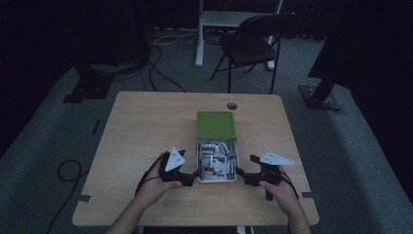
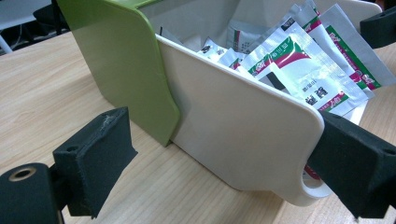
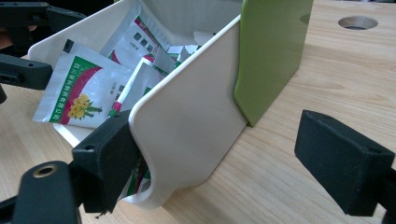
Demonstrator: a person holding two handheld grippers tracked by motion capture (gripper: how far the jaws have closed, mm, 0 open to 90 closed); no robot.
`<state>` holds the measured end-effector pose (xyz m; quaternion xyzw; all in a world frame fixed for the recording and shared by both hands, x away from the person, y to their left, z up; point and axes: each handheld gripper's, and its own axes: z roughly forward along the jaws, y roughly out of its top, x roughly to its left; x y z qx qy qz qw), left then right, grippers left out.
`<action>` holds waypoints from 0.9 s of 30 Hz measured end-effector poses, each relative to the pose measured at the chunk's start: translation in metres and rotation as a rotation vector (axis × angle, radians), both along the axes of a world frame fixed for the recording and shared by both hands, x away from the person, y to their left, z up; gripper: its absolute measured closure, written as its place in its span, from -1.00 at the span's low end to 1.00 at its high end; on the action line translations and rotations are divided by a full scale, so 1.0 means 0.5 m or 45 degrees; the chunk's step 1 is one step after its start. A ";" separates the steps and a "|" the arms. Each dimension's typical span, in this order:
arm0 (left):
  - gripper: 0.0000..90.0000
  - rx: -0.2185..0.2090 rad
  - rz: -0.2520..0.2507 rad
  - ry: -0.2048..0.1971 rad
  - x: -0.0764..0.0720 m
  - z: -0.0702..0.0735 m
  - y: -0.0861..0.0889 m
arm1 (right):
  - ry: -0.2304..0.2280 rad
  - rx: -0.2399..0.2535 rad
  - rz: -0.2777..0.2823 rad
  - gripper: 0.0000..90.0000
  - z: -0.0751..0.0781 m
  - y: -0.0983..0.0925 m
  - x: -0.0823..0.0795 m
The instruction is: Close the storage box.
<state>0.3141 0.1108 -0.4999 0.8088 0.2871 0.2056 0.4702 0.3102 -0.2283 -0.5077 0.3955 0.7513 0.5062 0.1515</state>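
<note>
Dim room, wooden table [image 1: 146, 126]: a green-sleeved white drawer box [image 1: 216, 161] sits just past centre toward 5 o'clock, its drawer pulled out toward the person and stuffed with sachets [image 1: 214, 163]. At 9 o'clock of the drawer the left gripper [image 1: 194, 176] stands wide open, one jaw touching the drawer's front corner, nothing clamped; at 3 o'clock the right gripper [image 1: 239, 171] is equally wide open, one jaw against the opposite front corner. Risk, my judgement: uneven push from either side skews the drawer in its green sleeve [image 2: 116, 56], jamming it or spilling the protruding sachets.
</note>
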 end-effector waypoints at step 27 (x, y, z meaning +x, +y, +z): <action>-0.78 0.010 0.031 0.010 0.035 0.004 0.002 | 0.008 -0.009 -0.037 -0.69 0.002 0.008 0.032</action>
